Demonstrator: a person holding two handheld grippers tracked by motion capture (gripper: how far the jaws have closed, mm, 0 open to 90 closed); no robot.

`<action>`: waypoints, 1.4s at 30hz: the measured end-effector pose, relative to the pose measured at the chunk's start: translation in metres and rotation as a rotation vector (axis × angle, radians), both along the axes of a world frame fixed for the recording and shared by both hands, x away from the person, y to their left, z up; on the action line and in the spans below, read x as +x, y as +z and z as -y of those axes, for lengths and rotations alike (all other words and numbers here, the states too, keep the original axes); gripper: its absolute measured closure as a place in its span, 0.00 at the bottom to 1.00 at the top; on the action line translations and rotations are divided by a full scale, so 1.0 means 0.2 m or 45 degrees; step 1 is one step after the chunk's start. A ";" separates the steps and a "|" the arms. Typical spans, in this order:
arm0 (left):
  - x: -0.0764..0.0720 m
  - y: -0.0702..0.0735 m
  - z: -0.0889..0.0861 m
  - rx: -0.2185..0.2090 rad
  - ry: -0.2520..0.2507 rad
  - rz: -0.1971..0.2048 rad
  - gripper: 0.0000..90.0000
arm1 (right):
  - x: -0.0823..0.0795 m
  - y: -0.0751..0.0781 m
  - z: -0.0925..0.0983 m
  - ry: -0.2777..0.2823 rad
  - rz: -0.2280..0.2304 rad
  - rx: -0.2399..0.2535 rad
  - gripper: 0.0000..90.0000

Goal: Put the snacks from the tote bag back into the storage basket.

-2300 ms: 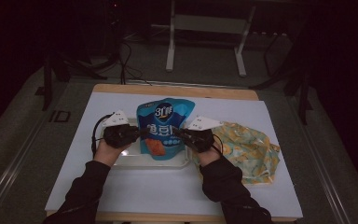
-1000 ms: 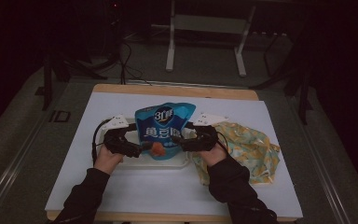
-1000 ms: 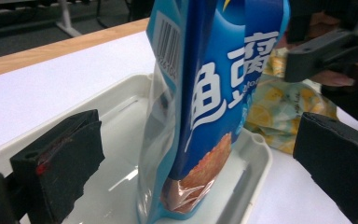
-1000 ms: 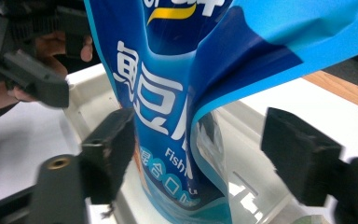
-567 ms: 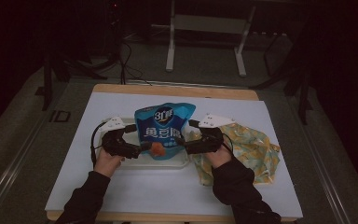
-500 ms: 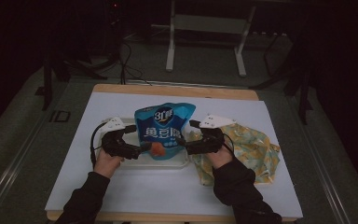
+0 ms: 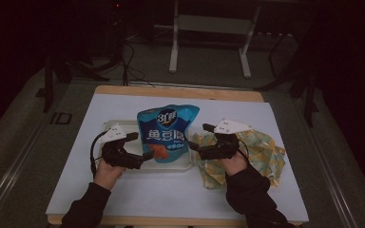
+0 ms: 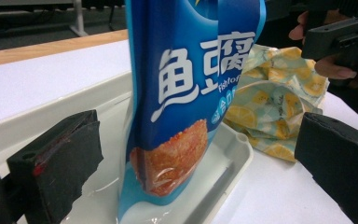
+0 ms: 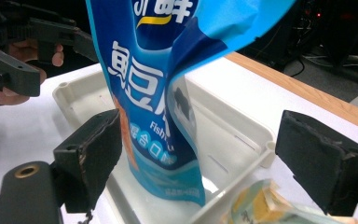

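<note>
Table [image 7: 171, 199] under white sheet is carrying everything; dark room beyond, metal stand legs [image 7: 209, 42] on floor. White tray [image 7: 123, 126] is sitting mid-table, blue pouch [image 7: 167, 133] standing upright in it. Lemon-print cloth bag [image 7: 261, 156] is lying just right of tray. Left tool [image 7: 140, 147] is gaping beside pouch, not gripping. Right tool [image 7: 196, 142], jaws just opened, is holding nothing.

The blue pouch [image 8: 186, 93] reads "鱼豆腐", with "Fish" in small letters beneath.
</note>
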State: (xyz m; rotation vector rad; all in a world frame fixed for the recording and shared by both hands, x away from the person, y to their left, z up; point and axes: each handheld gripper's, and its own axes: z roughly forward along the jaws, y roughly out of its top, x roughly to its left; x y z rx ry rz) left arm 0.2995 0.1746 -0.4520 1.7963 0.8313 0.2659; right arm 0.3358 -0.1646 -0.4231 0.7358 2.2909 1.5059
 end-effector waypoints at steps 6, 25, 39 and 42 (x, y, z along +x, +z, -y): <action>-0.05 -0.02 0.02 -0.010 0.004 -0.014 0.01 | -0.02 0.00 0.07 -0.025 0.002 0.012 0.16; -0.22 -0.08 0.10 -0.013 -0.039 -0.025 0.01 | -0.11 -0.02 0.31 -0.105 0.008 0.024 0.16; -0.25 -0.06 0.25 -0.025 -0.176 -0.010 0.01 | -0.19 -0.06 0.51 -0.186 0.011 0.021 0.16; -0.24 -0.07 0.30 -0.008 -0.244 -0.013 0.01 | -0.22 -0.08 0.56 -0.202 0.005 0.021 0.16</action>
